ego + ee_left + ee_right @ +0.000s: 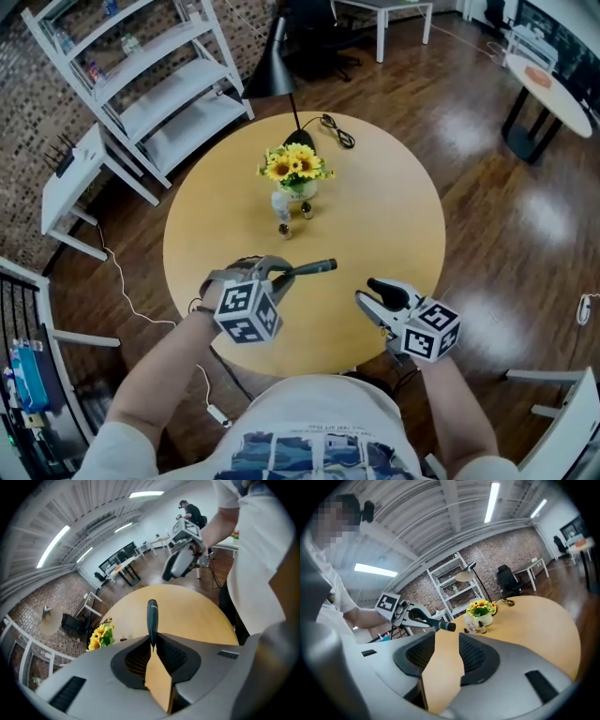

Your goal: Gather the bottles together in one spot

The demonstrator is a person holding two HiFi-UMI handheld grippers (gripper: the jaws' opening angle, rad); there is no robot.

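Observation:
My left gripper [281,273] is shut on a slim dark green bottle [307,269] that sticks out past its fingertips, above the near part of the round wooden table [394,206]. The left gripper view has that bottle [152,618] standing straight out of the closed jaws. My right gripper [372,293] hovers open and empty to its right, over the table's near edge. By the sunflower vase [295,187] stand a clear bottle [281,205] and two small dark bottles [307,211] [284,230]. The right gripper view shows the vase [482,612] and the clear bottle [471,625].
A white shelf rack [159,84] and a small white side table [75,183] stand at the far left. A black floor lamp [277,56] rises behind the table, its cable [336,129] lying on the far rim. A white table [548,89] is far right.

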